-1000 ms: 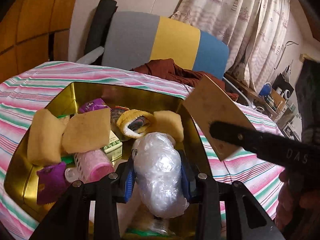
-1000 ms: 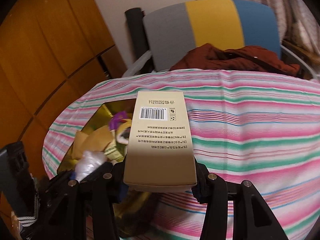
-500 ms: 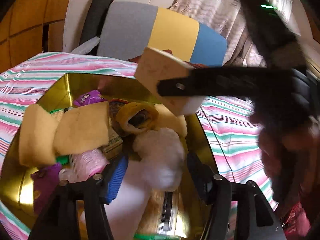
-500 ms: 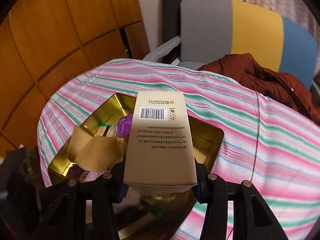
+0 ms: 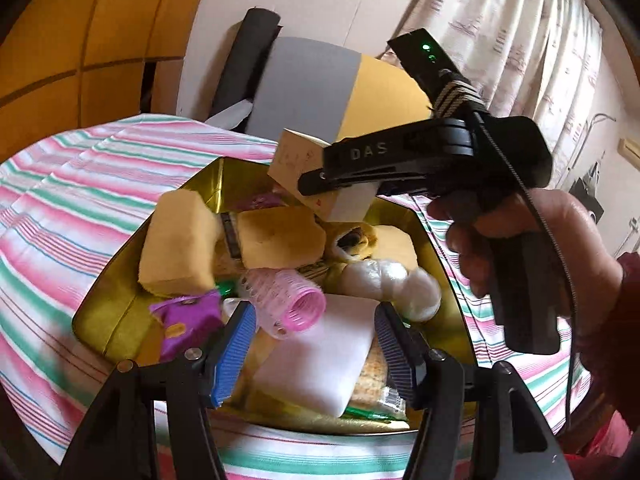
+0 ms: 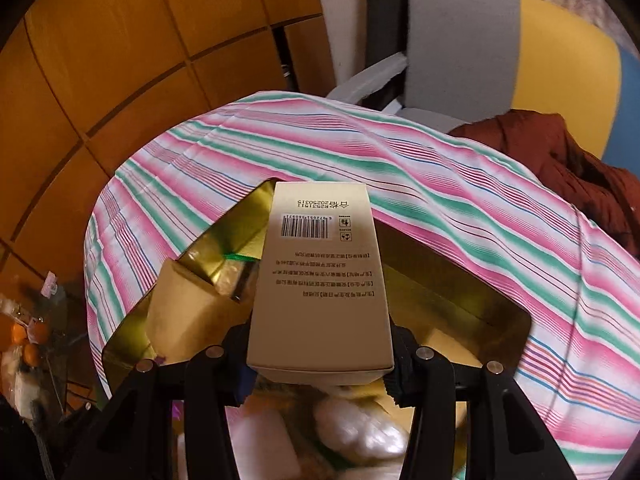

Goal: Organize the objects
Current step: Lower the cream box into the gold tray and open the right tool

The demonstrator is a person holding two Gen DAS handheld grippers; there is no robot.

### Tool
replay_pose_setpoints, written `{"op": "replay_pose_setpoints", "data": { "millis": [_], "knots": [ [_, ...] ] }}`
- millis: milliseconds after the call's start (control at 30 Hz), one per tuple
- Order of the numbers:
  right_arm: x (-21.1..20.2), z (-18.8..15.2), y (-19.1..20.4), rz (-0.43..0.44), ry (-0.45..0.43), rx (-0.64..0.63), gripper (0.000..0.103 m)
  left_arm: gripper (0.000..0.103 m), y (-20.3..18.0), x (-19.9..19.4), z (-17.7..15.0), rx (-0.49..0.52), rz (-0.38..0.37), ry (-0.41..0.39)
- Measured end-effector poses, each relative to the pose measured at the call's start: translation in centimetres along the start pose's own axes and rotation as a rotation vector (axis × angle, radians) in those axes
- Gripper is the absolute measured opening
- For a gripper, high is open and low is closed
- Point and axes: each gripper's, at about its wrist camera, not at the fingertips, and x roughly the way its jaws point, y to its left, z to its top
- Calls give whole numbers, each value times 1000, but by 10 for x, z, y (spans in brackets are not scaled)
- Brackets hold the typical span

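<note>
A gold tin on the striped cloth holds yellow sponges, a pink hair roller, a purple packet, a white block and a plastic-wrapped white bundle. My left gripper hangs open over the tin's near end, above the white block and gripping nothing. My right gripper is shut on a beige carton with a barcode. It holds the carton over the tin. In the left wrist view the carton hovers over the far side of the tin.
A pink, green and white striped cloth covers the round table. Behind it stands a chair with a grey, yellow and blue back and a rust-coloured garment. Wooden panels fill the left. A hand grips the right tool.
My left gripper opened and let go of the plastic-wrapped bundle, which now lies in the tin. My right gripper carried the carton leftward until it hung over the tin.
</note>
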Motion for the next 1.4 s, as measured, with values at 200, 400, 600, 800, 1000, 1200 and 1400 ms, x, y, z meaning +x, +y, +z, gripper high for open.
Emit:
{"op": "replay_pose_setpoints", "data": {
  "millis": [200,400,600,800,1000,1200,1400],
  "knots": [
    [10,6,8,34,-18,38,65,63,-1,-6,-3,-3,11,-11],
    [-9,-7,-11,59,-81,172,70,63,6,-4,-5,-28,9,-8],
    [-28,3,-10,-47,-176,145,50,63,11,-8,-2,-40,64,-23],
    [-7,40,1,-16,-168,128,50,63,19,-14,-5,-82,81,-19],
    [47,61,20,0,-50,99,50,63,28,-19,-7,-95,100,-29],
    [55,44,31,14,-11,74,52,63,37,-21,-7,-122,106,-24],
    [10,16,13,-93,-41,110,60,63,32,-20,-8,-121,98,-11]
  ]
}}
